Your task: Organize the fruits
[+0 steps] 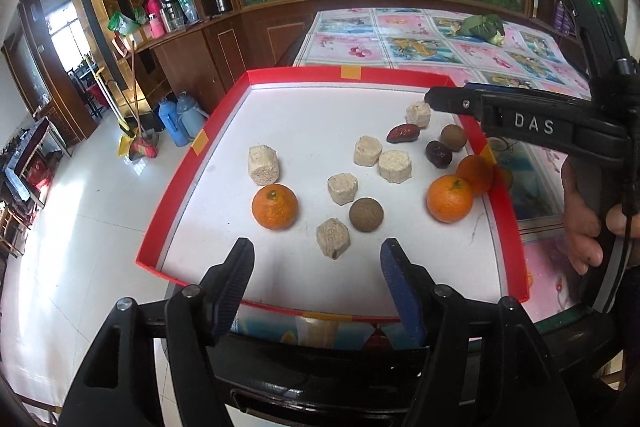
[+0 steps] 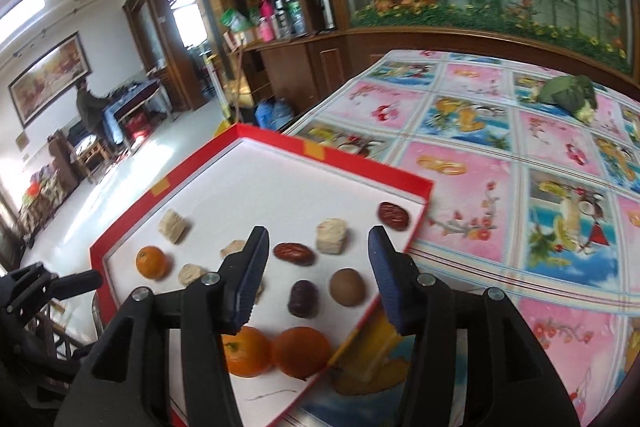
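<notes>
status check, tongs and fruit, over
Left tongs open, empty, low over the tray. Right tongs open above the dates. Oranges scattered, unsorted. Nothing blocking.

Floral tablecloth under all; leafy greens at far end; blue jugs, broom on floor; flasks on sideboard

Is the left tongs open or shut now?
Open. The left tongs show a wide gap between both fingers, holding nothing above the tray.
</notes>
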{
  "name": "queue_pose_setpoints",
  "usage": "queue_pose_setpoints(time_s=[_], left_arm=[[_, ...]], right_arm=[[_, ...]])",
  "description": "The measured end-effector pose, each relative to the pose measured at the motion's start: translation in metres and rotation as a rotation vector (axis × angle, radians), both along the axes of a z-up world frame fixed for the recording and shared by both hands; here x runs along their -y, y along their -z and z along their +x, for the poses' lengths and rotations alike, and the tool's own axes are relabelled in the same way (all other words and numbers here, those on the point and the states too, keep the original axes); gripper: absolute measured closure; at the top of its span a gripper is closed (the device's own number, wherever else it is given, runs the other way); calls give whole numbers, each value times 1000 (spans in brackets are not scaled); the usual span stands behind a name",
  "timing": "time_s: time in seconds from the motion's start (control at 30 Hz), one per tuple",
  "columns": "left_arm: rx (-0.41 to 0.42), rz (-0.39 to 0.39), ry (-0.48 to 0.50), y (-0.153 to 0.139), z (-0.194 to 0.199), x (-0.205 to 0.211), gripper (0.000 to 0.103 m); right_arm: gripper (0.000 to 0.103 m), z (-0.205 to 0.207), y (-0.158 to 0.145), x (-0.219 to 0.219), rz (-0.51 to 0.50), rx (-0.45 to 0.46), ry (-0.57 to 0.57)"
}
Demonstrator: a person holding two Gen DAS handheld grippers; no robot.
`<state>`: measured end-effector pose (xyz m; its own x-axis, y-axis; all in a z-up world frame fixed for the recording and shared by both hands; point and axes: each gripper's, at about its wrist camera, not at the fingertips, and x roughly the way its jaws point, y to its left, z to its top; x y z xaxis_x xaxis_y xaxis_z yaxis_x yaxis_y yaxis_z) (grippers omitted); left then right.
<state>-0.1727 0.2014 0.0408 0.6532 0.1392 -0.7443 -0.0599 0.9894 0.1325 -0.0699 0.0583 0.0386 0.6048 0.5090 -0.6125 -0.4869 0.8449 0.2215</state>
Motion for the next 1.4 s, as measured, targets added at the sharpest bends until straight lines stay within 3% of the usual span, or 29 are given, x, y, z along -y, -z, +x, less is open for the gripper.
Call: queue_pose_setpoints(time_s=[0.4, 0.7, 0.93, 1.07, 1.1, 1.17, 1.4], left_arm=[[52, -12, 39, -11, -24, 16, 24], [106, -1, 58, -27, -48, 28, 21], [162, 40, 25, -40, -75, 35, 19], [206, 69, -45, -47, -92, 33, 12], [216, 82, -61, -48, -97, 33, 5], [250, 105, -92, -49, -106, 33, 0], [291, 131, -96, -57, -109, 34, 0]], right_arm=[[26, -73, -12, 54, 79, 78, 158], [19, -139, -41, 72, 53, 145, 224], [12, -192, -75, 83, 101, 242, 296], [2, -223, -95, 84, 124, 324, 333], [0, -230, -98, 85, 131, 341, 340], [0, -240, -101, 84, 136, 361, 353], [0, -246, -94, 73, 125, 363, 362]])
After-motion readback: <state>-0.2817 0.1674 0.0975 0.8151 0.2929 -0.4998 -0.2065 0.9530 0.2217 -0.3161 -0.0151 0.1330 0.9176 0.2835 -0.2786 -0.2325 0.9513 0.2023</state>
